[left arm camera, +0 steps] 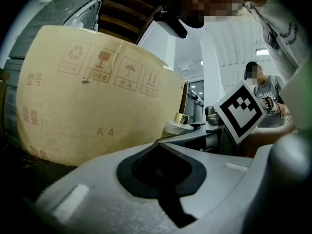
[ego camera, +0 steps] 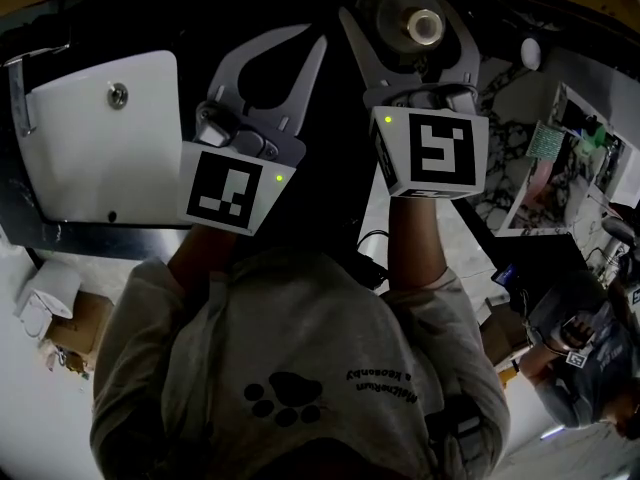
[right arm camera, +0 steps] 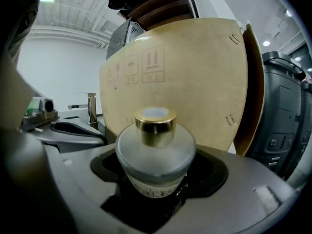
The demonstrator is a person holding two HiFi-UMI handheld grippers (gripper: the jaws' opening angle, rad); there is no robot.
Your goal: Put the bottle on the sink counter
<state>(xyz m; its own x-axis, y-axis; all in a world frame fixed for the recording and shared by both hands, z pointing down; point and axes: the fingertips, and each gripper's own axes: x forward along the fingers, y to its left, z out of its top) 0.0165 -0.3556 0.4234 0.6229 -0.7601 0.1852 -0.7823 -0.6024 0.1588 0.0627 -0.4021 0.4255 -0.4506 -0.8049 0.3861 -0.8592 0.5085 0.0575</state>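
Over dark sink counter [ego camera: 250, 8]: right gripper [ego camera: 405, 18] pinches frosted round glass bottle with gold cap [right arm camera: 155, 152], not yet set down; left gripper [ego camera: 315, 36] pressed together, empty.

The right gripper [ego camera: 400, 15] grips a gold-capped bottle [ego camera: 421, 26] above the dark counter [ego camera: 200, 23], beside the left gripper [ego camera: 314, 44], whose jaws are together, near a white sink [ego camera: 90, 153].
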